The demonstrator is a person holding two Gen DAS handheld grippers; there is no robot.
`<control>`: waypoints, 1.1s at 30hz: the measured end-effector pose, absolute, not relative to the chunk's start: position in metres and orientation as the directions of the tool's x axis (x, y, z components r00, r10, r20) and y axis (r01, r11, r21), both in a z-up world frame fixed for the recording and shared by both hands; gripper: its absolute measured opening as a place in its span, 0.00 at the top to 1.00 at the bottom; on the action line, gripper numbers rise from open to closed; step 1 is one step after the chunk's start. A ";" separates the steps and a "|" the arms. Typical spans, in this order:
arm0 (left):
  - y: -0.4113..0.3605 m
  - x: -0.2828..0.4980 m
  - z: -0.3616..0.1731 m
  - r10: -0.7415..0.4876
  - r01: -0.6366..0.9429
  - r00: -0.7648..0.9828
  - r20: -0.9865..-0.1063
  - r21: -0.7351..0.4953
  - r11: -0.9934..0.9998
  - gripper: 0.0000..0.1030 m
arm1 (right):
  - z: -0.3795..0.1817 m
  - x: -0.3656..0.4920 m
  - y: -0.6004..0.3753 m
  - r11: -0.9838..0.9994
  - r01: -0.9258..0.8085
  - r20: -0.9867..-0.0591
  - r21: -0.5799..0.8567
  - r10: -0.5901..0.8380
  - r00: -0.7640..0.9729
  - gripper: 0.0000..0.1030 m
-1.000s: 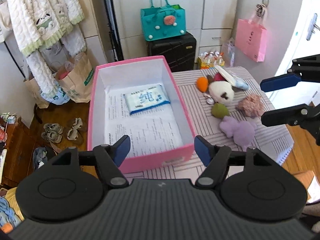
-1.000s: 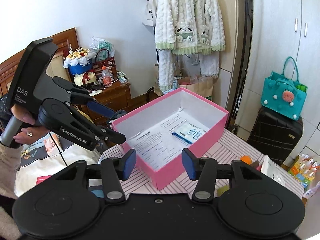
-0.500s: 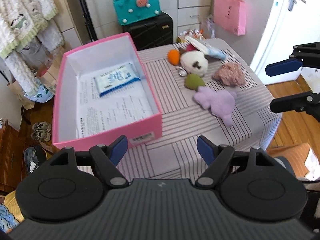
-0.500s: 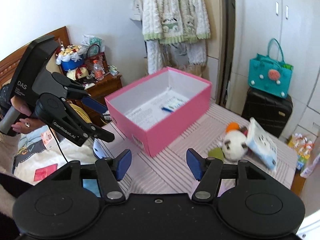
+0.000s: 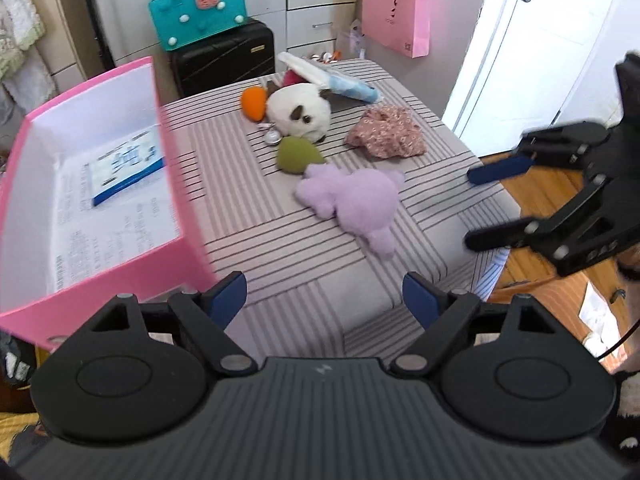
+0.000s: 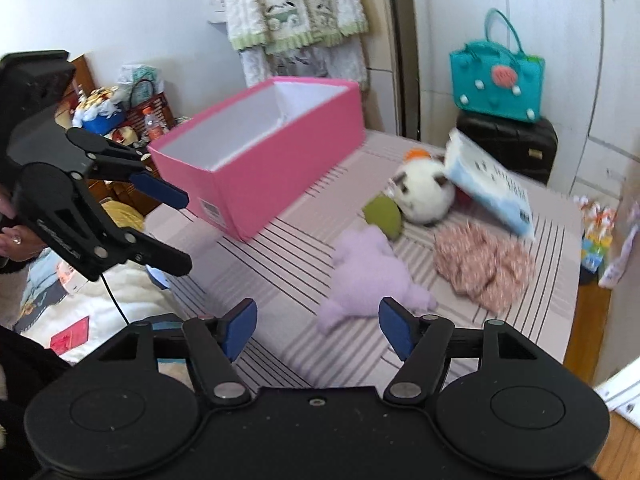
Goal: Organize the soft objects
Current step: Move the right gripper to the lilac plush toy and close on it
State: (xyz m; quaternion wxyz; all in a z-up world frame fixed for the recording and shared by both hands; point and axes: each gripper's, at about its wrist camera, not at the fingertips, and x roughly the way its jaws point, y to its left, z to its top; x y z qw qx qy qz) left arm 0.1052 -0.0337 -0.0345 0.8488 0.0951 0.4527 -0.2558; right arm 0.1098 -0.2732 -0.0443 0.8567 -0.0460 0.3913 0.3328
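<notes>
Left wrist view, left to right: pink box [image 5: 120,216] on the left part of the striped surface [image 5: 280,240], open top, with a blue-and-white packet [image 5: 126,166] lying on printed paper inside. Right of the box, a cluster of soft things: orange toy [image 5: 254,103], white plush [image 5: 299,114] touching it, green soft piece [image 5: 298,156] just below, purple plush [image 5: 356,200] nearest the camera and touching the green one, pink floral fabric [image 5: 386,136] to the right. A white-and-blue pack [image 5: 332,78] leans tilted on the white plush. Left gripper [image 5: 325,298] hangs over the near surface edge, fingers spread, just been opening, nothing between them. Far right, right gripper [image 5: 486,206] off the surface's right edge, fingers spread and empty, also just been opening.

Right wrist view: left gripper [image 6: 176,232] at far left beside the box [image 6: 272,160]; the purple plush [image 6: 372,276] lies just ahead of the right gripper [image 6: 318,326], not touched.
</notes>
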 end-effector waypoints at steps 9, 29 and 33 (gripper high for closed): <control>-0.056 0.146 -0.063 -0.407 0.497 0.468 -0.784 -0.147 0.855 0.17 | -0.108 0.132 -0.271 0.817 -0.536 -0.692 0.215 0.514 0.507 0.29; -0.075 0.188 -0.108 -0.448 0.447 0.452 -0.771 -0.239 0.862 0.19 | -0.132 0.147 -0.273 0.939 -0.334 -0.629 0.077 0.306 0.714 0.18; -0.072 0.190 -0.113 -0.470 0.423 0.433 -0.769 -0.287 0.859 0.21 | -0.130 0.149 -0.274 0.935 -0.349 -0.633 0.055 0.303 0.712 0.18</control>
